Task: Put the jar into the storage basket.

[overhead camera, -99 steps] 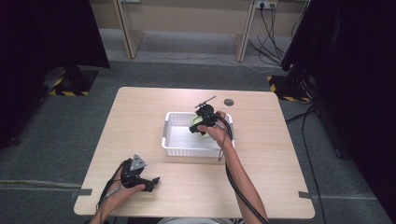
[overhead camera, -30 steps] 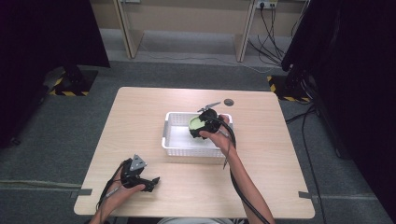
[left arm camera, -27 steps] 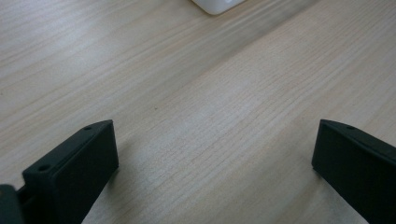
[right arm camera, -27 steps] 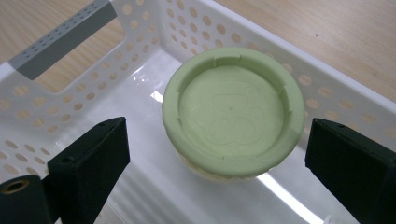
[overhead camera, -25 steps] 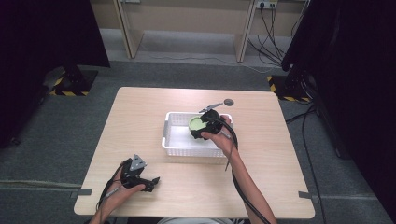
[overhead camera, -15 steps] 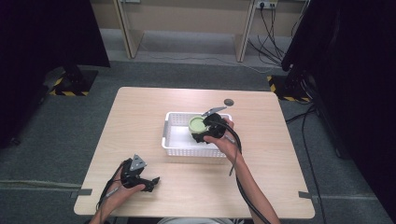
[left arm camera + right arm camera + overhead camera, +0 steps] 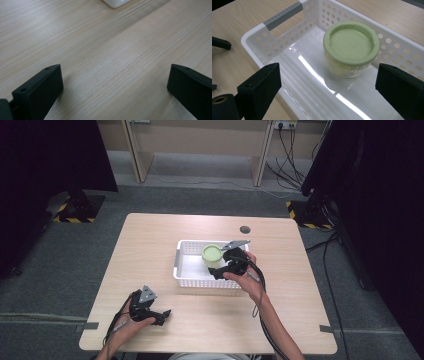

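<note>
A clear jar with a pale green lid (image 7: 212,254) (image 7: 351,47) stands upright in the right part of a white perforated basket (image 7: 189,274) (image 7: 282,15) at the table's middle. My right gripper (image 7: 216,271) (image 7: 329,80) hovers over the basket's near right side, just short of the jar. It is open, jaws wide apart, with nothing between them. Near the table's front left, my left gripper (image 7: 161,315) (image 7: 115,77) rests low over bare wood, also open and holding nothing. A corner of the basket (image 7: 115,2) peeks in at the top of the left gripper view.
The light wooden table (image 7: 150,245) has a dark round cable hole (image 7: 244,229) behind the basket. A jaw of the left gripper (image 7: 220,43) appears at the left edge of the right gripper view. Cables trail from both grippers toward the near edge.
The right gripper has drawn back from the jar toward the near right, and the jar now stands free in the basket. The left gripper has stayed put.
</note>
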Motion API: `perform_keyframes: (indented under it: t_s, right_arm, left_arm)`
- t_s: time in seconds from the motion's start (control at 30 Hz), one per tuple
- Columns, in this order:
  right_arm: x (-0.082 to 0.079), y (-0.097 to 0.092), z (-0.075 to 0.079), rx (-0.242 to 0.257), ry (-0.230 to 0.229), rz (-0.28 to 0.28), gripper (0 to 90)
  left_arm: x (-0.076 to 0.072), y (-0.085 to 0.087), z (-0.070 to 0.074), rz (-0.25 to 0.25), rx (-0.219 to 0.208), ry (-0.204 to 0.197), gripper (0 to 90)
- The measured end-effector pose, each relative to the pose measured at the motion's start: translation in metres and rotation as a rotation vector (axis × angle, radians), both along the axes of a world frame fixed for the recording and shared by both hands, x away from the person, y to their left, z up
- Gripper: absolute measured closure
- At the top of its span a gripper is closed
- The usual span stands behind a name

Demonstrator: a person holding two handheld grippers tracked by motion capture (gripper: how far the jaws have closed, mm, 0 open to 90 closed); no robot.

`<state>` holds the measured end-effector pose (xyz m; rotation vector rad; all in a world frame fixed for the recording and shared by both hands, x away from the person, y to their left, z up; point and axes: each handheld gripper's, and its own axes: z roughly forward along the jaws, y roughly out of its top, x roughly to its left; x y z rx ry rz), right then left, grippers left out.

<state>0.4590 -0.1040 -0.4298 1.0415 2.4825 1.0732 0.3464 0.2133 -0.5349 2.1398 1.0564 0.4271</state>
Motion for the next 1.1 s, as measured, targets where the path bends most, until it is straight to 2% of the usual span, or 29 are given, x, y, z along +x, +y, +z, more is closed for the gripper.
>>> perform_keyframes:
  t_s: [0.37, 0.73, 1.1]
  right_arm:
    - [-0.021, -0.005, -0.003, 0.025, -0.023, 0.028, 6.8]
    - [-0.036, -0.008, -0.010, 0.052, -0.025, 0.049, 6.8]
    - [-0.048, -0.013, -0.009, 0.042, -0.032, 0.058, 6.8]
  left_arm:
    - [0.000, 0.000, 0.000, 0.000, 0.000, 0.000, 0.0]
    - [0.000, 0.000, 0.000, 0.000, 0.000, 0.000, 0.0]
    - [0.000, 0.000, 0.000, 0.000, 0.000, 0.000, 0.0]
